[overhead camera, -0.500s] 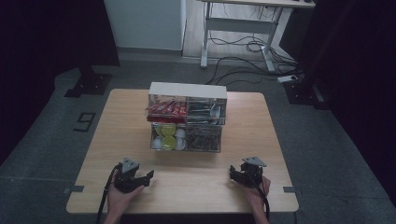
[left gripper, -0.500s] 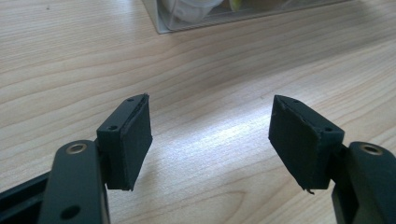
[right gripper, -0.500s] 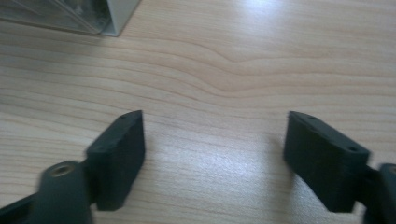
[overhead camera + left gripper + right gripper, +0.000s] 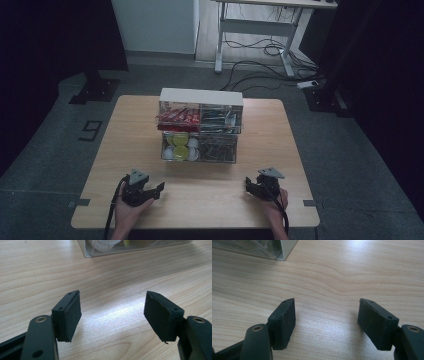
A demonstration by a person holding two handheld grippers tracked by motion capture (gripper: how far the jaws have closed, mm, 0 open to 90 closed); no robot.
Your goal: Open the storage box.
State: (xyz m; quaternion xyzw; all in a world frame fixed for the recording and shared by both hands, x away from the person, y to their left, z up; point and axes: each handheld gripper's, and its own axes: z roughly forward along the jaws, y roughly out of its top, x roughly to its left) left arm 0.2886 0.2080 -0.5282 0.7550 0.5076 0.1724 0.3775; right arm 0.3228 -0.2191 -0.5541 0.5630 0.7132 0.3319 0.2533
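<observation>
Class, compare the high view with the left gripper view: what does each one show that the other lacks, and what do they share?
High view alone: the whole clear drawer organizer with red packets in its upper left drawer, both hands, the right gripper, and floor cables. Left gripper view alone: the left gripper close up, its black pads apart with bare wood between them. Both: the wooden table, the organizer's lower left corner, and its white and yellow contents.

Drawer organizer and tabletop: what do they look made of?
The drawer organizer looks like clear glossy plastic with a white top: its contents show through the fronts. The tabletop looks like light wood or wood-look laminate, with a smooth satin finish: grain lines and a soft sheen. Which of the two, I cannot tell.
</observation>
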